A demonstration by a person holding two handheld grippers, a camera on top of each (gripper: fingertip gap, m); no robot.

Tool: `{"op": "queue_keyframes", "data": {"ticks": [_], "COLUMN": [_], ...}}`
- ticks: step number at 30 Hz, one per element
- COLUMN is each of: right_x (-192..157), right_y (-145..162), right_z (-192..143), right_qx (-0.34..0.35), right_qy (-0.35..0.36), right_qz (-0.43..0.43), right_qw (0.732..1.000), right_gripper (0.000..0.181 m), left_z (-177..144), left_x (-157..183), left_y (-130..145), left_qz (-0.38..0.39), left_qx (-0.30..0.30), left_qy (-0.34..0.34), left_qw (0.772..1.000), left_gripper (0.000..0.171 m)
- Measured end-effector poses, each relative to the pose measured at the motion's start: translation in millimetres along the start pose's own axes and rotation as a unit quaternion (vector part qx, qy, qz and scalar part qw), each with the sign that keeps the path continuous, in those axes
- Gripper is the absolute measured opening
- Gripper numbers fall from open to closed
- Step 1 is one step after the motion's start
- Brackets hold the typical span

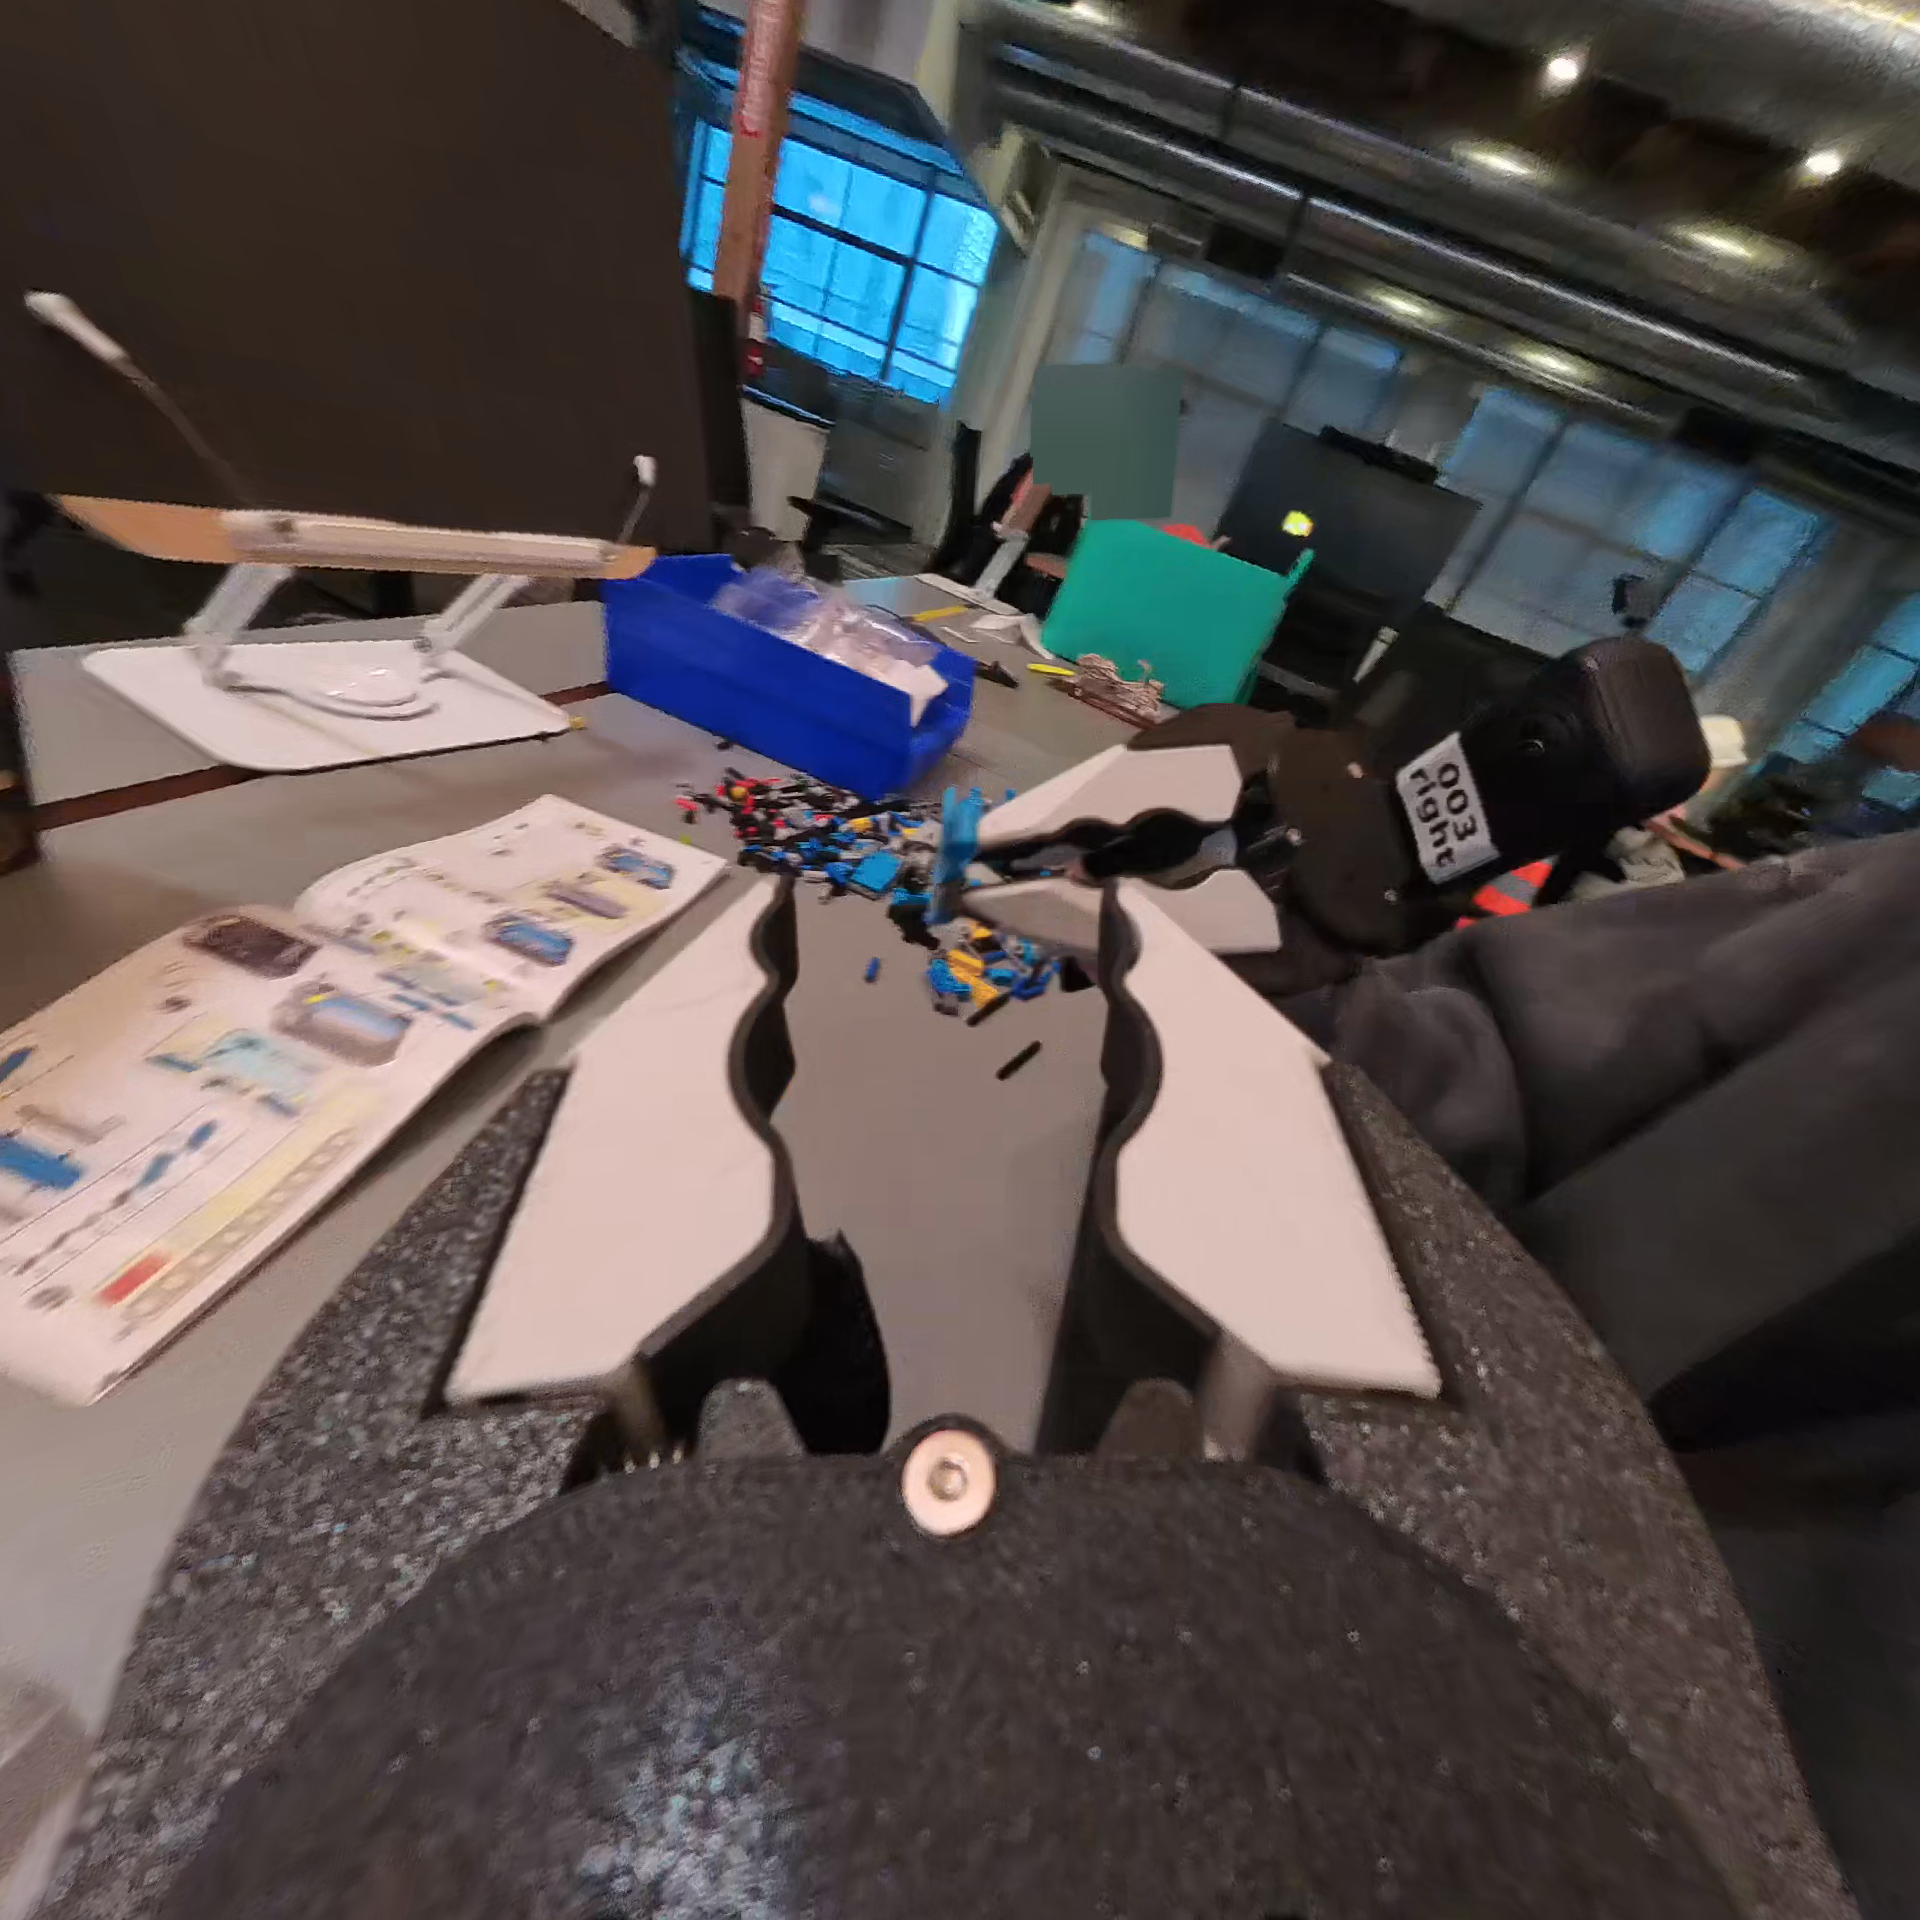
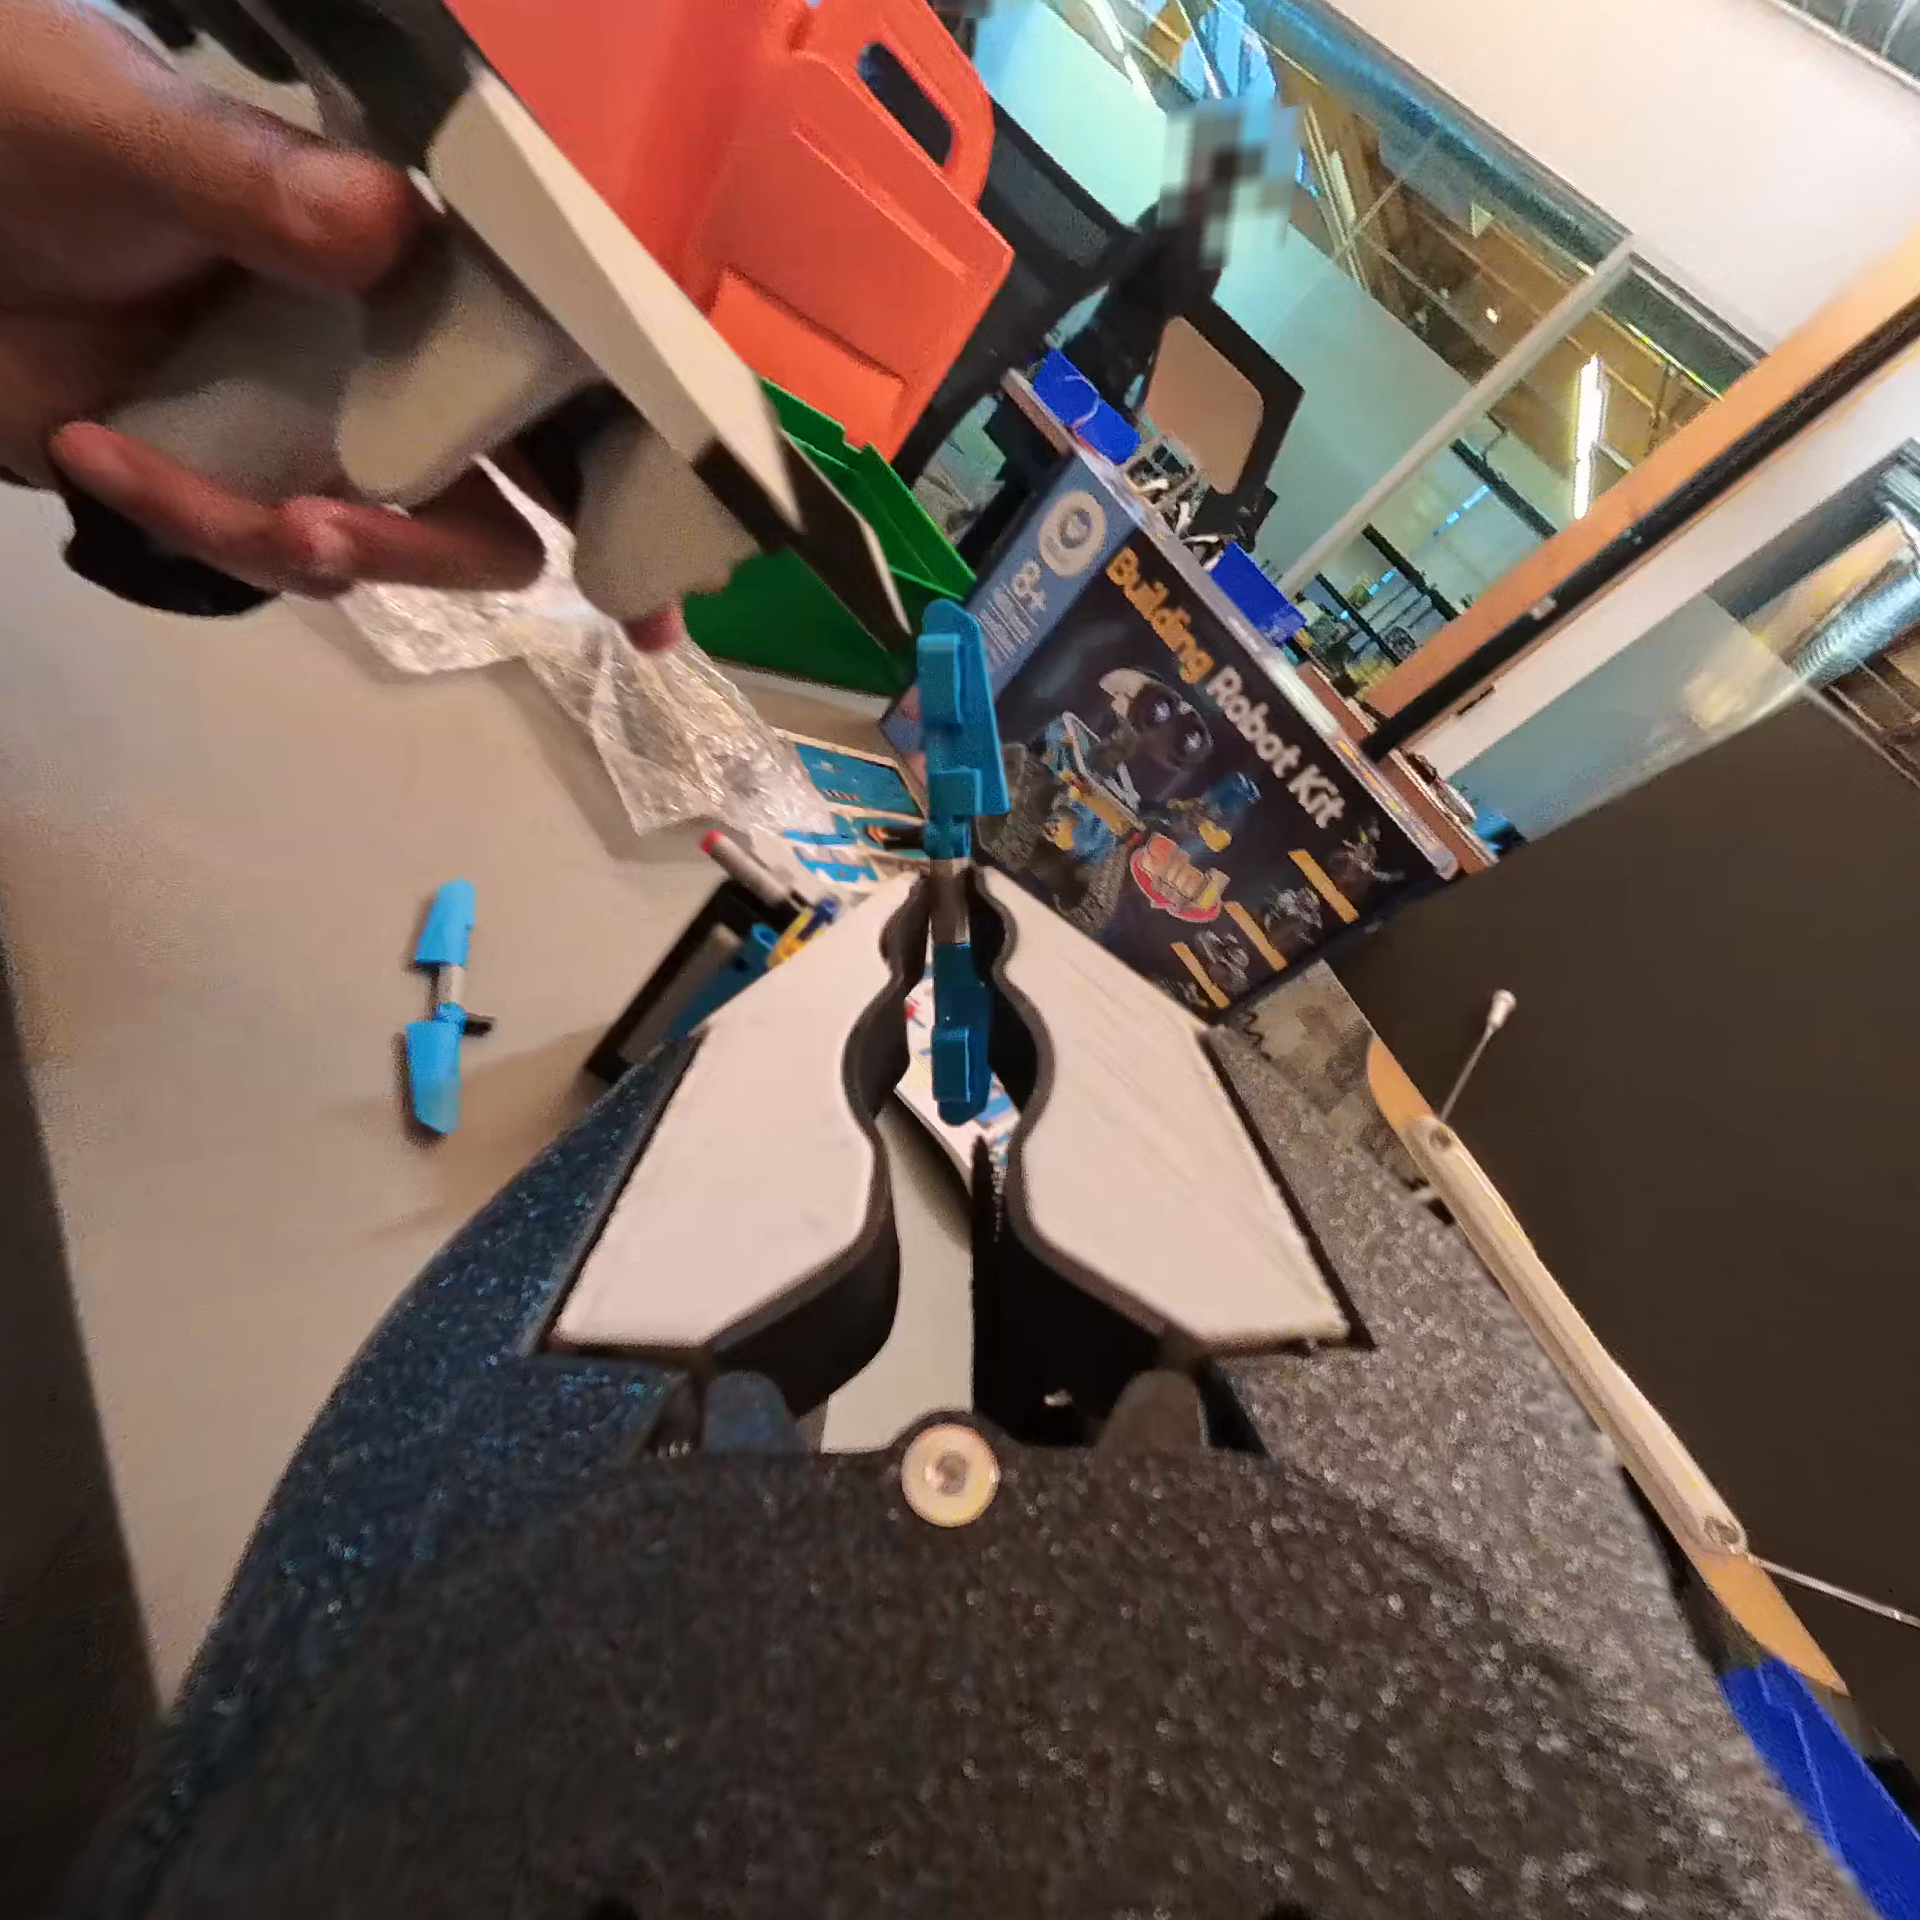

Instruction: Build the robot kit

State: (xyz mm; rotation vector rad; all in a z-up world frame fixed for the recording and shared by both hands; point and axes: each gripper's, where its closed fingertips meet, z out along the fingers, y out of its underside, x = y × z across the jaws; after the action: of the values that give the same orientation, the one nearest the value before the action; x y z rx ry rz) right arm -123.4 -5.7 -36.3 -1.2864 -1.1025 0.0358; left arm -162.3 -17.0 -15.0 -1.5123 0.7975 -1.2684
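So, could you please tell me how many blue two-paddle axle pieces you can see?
2: one blue two-paddle axle piece clamped upright in the right tool; another lying on the beige table. Others may hide in the pile.

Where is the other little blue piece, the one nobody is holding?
In the right wrist view, the loose blue piece lies on the table, left of the right claw.

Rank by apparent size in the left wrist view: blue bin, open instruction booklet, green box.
1. open instruction booklet, though it lies nearest the camera.
2. blue bin.
3. green box, farthest off, so its true size is unsure.
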Motion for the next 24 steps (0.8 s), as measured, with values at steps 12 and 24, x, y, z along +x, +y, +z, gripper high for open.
{"op": "queue_keyframes", "data": {"ticks": [12, 24], "right_x": [-58, -75], "right_y": [-21, -19], "right_z": [-6, -21], "right_qx": [0.009, -0.011], "right_qy": [-0.227, -0.403], "right_qz": [0.138, 0.323], "right_qw": [0.964, 0.856], "right_gripper": [0.019, 0.011], "left_z": [-4, -8], "left_x": [23, 42], "left_y": [26, 53], "left_qz": [0.041, 0.081], "left_qx": [-0.048, -0.104], "left_qy": [0.103, 0.159], "left_qw": [0.993, 0.978], "left_gripper": [0.006, 0.005]}}
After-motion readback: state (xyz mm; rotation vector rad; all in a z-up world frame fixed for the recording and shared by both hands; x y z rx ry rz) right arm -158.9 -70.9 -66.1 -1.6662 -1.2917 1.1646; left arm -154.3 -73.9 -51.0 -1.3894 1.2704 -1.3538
